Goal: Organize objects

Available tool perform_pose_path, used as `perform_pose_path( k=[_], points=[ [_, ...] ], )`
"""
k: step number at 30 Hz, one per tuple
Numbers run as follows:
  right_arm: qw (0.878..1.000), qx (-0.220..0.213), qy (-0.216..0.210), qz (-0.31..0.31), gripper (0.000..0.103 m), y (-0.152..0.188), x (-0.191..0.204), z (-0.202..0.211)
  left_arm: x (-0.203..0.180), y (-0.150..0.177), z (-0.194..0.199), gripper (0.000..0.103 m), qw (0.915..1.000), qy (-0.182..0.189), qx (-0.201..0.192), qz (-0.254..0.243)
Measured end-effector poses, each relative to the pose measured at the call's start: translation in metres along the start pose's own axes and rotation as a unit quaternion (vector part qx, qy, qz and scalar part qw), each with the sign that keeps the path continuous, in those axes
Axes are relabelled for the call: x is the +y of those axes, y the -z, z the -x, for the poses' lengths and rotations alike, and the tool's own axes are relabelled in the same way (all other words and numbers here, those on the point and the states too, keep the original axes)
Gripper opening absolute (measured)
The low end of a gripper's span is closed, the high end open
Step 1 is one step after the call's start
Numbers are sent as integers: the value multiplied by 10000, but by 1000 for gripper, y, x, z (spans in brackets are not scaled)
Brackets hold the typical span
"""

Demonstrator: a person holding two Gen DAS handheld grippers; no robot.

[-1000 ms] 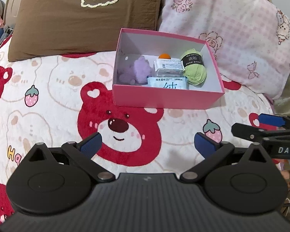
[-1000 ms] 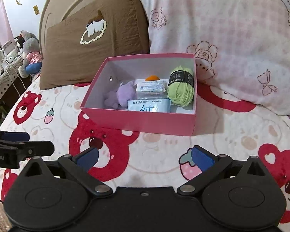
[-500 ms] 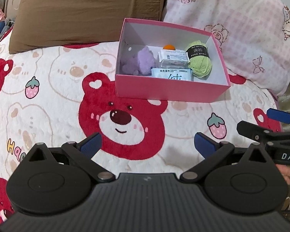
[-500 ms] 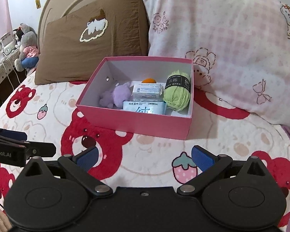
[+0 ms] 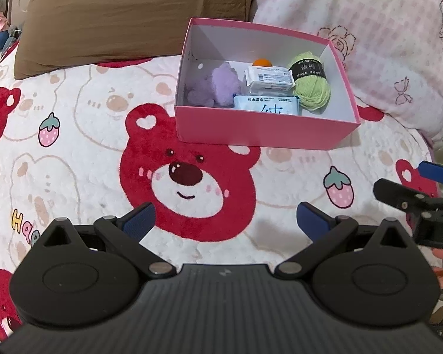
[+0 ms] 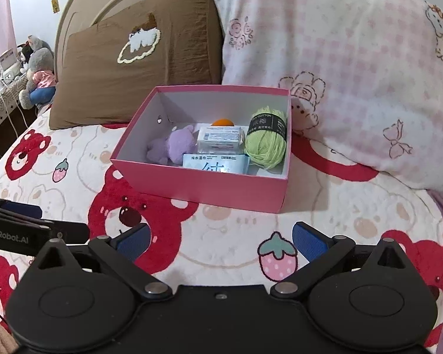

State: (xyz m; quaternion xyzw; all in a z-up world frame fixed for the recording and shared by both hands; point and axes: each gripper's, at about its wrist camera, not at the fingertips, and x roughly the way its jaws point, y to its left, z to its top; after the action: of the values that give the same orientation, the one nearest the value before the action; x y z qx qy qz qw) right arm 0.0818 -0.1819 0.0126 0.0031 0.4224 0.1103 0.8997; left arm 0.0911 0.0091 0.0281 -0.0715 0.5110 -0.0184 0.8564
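Both the left tool (image 5: 225,216) and right tool (image 6: 221,240) hang spread and empty over the bed (image 5: 73,135), short of the pink box (image 5: 260,131)

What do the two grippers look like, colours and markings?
Both match: the left gripper and right gripper have matte black bodies, two round pivot housings, black linkage arms with silver pins, and blue-padded jaws. White lettering on the left one's side reads "GenRobot.AI".

Bare blanket (image 5: 73,153) is lying open before the pink box (image 5: 260,131), while pillows (image 6: 354,67) are crowding its far sides.
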Motion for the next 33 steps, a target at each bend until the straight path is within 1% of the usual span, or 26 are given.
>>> perform_pose_path(
  k=[10, 33],
  points=[
    [9998, 12, -37, -186, 103, 0, -11, 1, 3, -2, 2, 103, 9999, -78, -68, -28],
    [9999, 105, 87, -63, 103, 0, -10, 0, 5, -2, 5, 103, 9999, -77, -86, -45]
  ],
)
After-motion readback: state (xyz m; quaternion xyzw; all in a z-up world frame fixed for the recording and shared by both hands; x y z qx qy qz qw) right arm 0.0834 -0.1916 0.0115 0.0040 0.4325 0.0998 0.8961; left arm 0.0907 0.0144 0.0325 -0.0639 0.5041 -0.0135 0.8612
